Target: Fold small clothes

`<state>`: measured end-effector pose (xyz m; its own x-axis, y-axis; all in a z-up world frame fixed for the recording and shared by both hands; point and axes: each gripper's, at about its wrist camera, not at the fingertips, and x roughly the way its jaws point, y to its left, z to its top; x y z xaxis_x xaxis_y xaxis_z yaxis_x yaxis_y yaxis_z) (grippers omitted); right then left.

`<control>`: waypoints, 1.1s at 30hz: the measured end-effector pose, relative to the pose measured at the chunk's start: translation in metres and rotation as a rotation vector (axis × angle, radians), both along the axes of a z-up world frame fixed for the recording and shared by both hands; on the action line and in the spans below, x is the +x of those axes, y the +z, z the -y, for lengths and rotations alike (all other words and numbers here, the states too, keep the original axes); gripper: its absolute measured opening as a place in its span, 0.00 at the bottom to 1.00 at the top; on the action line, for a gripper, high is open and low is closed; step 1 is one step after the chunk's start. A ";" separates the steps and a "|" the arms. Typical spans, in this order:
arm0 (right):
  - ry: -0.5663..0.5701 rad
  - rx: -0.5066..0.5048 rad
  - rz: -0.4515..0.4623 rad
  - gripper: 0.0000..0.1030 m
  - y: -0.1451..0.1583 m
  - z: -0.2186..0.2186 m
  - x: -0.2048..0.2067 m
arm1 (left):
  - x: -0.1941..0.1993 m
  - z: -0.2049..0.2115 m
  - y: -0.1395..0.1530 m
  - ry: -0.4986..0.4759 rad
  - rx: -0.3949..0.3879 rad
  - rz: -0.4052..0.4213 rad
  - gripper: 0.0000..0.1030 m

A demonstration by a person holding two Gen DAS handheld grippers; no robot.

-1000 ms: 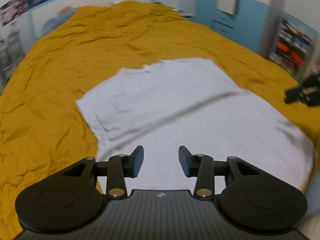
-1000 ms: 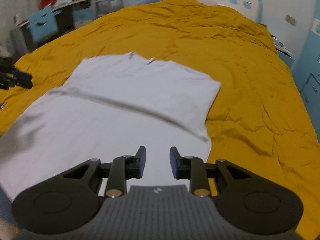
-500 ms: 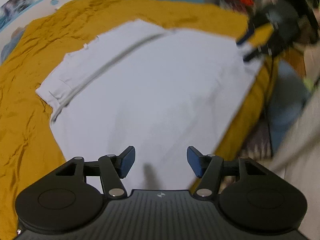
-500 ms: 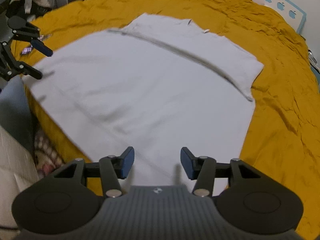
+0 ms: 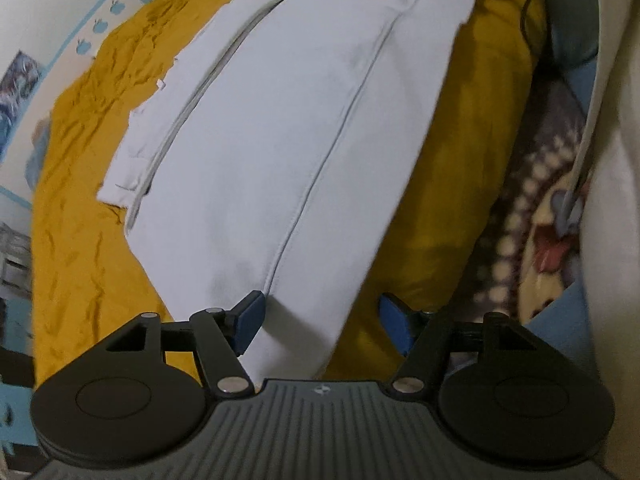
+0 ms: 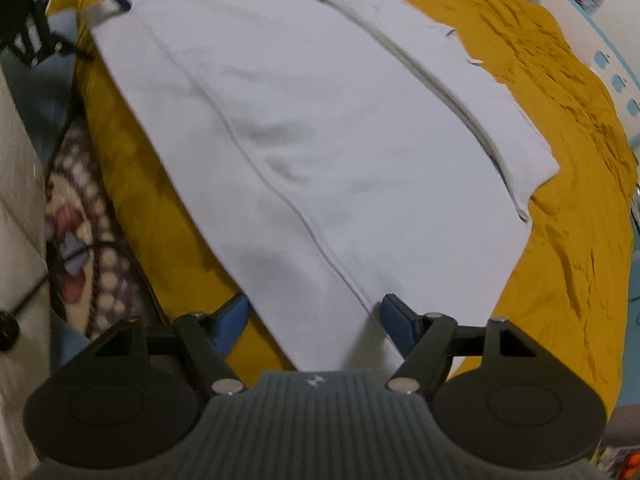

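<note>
Each hand-held gripper is spread wide over a near hem corner of the shirt (image 5: 280,128): the left (image 5: 318,322) and the right (image 6: 314,320). The shirt lies flat on the bed (image 5: 80,240). Apparently the grasping step; next, both should pinch their corners.

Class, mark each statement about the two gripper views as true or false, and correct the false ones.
1. The white garment lies spread on a mustard-yellow bedspread. True.
2. The left gripper is clamped shut on the cloth. False: its jaws stand open around a near corner of the garment.
3. The right gripper is open, with a corner of the garment between its fingers. True.
4. The garment is rolled into a ball. False: it lies flat, with a stitched seam running along it.
5. A patterned blanket shows beside the edge of the bed. True.
</note>
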<state>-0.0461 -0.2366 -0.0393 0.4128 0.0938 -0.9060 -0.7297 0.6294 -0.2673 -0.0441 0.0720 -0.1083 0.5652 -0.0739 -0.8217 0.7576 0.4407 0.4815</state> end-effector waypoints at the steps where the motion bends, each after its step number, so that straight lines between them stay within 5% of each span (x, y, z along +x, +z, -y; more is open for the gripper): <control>1: 0.010 -0.009 -0.001 0.69 -0.002 0.000 -0.001 | 0.001 0.001 -0.001 0.005 0.000 0.010 0.75; 3: 0.029 -0.019 -0.004 0.71 -0.005 -0.001 -0.002 | 0.004 0.001 0.000 0.023 -0.011 0.016 0.73; 6: 0.047 -0.035 0.000 0.73 -0.006 -0.002 -0.005 | 0.011 -0.002 0.011 0.056 -0.071 0.012 0.46; 8: 0.041 -0.033 0.001 0.73 -0.005 -0.003 -0.004 | 0.015 -0.007 0.023 0.084 -0.130 0.024 0.14; 10: 0.035 -0.023 0.003 0.73 -0.004 -0.002 -0.004 | 0.020 -0.010 0.036 0.120 -0.181 0.057 0.09; 18: 0.025 -0.006 0.020 0.66 -0.002 -0.007 -0.007 | 0.042 -0.018 0.079 0.244 -0.364 0.117 0.07; 26: -0.003 -0.055 0.086 0.35 0.006 -0.001 -0.006 | 0.072 -0.025 0.112 0.358 -0.500 0.081 0.07; 28: -0.017 -0.078 0.114 0.11 0.010 0.005 -0.007 | 0.077 -0.026 0.115 0.360 -0.516 0.076 0.07; 33: -0.074 -0.046 0.197 0.00 0.036 0.019 -0.002 | 0.088 -0.026 0.121 0.370 -0.532 0.088 0.07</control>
<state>-0.0478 -0.2556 -0.0035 0.5863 0.0170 -0.8099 -0.6129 0.6631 -0.4297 0.0436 0.0984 0.0126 0.6949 -0.2457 -0.6758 0.4780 0.8600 0.1788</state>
